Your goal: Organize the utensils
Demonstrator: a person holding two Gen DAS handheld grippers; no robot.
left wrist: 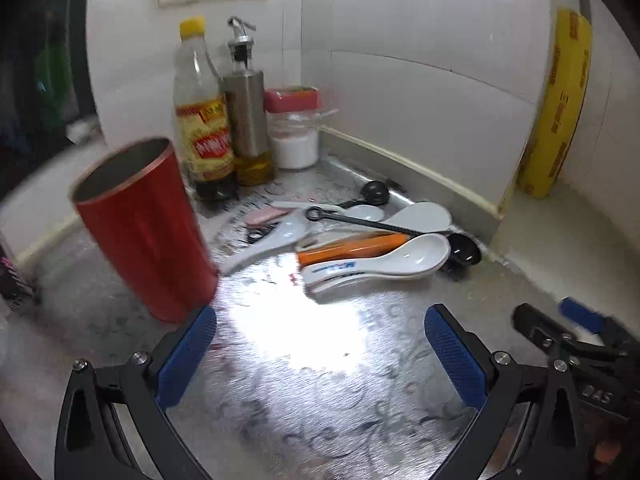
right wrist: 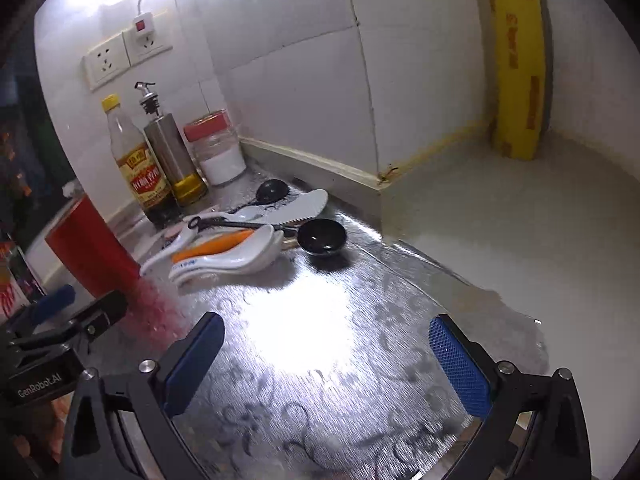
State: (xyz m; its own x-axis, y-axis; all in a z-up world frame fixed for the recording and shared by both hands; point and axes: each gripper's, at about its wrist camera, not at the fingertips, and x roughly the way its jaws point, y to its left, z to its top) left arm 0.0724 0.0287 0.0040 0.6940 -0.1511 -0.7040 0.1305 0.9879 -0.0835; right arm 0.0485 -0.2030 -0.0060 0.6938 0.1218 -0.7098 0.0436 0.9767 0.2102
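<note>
Foil-covered surface [left wrist: 304, 400], red cup [left wrist: 148, 232] at 10 o'clock, utensil pile [left wrist: 360, 240] at 12: white spoons [left wrist: 400, 258], orange-handled tool [left wrist: 352, 246], black scoop [left wrist: 464, 250]. Left claw [left wrist: 320, 352] and right claw [right wrist: 328, 360] both wide open, empty. Best approach: grab the nearest spoon by its handle, drop it upright into the cup

Left gripper [left wrist: 320, 354]: we are holding it low and level, jaws spread wide, nothing between the blue pads [left wrist: 188, 354]. Right gripper [right wrist: 326, 360]: we are holding it likewise, jaws gaping, blue pads [right wrist: 460, 364] bare. We are keeping the two side by side, close together; each is showing at the edge of the other's view, the left gripper's body appearing at the right camera's lower left.
</note>
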